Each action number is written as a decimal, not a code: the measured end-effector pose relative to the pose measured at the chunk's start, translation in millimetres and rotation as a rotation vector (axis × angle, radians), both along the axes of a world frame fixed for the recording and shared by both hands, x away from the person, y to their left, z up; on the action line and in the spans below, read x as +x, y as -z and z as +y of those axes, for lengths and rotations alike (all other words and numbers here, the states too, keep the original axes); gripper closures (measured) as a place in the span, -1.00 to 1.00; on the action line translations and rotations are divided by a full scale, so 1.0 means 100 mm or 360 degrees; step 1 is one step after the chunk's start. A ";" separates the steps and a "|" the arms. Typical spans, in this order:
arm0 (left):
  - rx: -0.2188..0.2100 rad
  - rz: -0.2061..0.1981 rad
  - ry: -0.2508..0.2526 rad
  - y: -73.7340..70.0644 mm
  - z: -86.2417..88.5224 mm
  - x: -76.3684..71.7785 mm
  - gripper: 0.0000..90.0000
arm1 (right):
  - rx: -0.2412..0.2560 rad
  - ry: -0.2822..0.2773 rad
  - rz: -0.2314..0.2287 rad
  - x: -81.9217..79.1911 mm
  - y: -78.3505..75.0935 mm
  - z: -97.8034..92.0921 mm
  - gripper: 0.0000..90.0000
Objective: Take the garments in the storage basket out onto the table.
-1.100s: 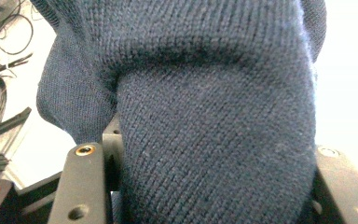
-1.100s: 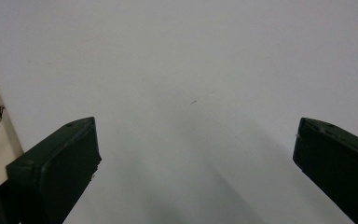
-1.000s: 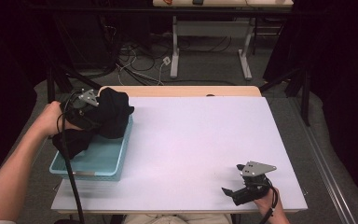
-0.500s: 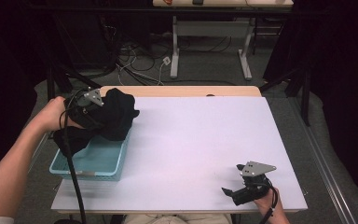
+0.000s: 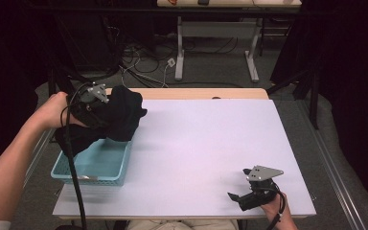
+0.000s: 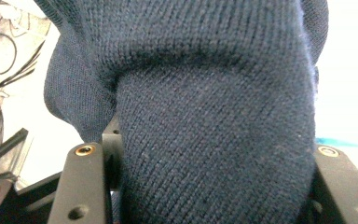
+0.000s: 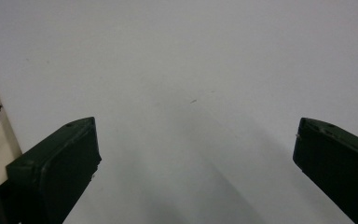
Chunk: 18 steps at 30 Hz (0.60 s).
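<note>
Two tongs, one item of work. Left tongs (image 5: 106,111): pinched on a dark navy knitted garment (image 5: 120,115), the knit bunched thick between the jaws in the left gripper view (image 6: 214,140). The garment hangs raised from these tongs, most of its bulk just ahead of and below them, one fold trailing down toward the light blue basket (image 5: 96,165) directly beneath; no clear long axis, it is a crumpled mass. Right tongs (image 5: 237,197): jaws spread wide, holding nothing, low over the bare white surface (image 5: 211,143), well apart from the garment, which lies far off to their left. The left hand is by far the nearer. Judged next: carrying the garment clear of the basket onto the surface.
</note>
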<state>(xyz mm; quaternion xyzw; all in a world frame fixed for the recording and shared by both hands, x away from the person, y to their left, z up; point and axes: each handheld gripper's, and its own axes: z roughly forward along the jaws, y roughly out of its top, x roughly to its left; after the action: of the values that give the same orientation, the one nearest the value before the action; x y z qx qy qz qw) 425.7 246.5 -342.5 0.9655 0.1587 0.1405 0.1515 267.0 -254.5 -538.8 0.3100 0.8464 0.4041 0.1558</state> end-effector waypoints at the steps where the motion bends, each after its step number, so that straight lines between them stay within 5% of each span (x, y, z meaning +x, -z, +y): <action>1: -0.0010 -0.0001 0.0008 -0.01 -0.01 0.00 -0.08 | -0.0001 0.0000 -0.0001 0.00 0.00 0.00 -1.00; 18: -0.0007 -0.0016 0.0076 -0.20 -0.23 -0.03 -0.08 | -0.0002 -0.0003 -0.0008 0.00 0.00 0.00 -1.00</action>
<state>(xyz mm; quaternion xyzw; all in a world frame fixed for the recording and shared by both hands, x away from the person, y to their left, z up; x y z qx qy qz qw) 422.7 223.8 -323.0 0.9680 0.1350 0.1414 0.1576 266.8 -254.5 -538.7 0.3081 0.8465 0.4046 0.1577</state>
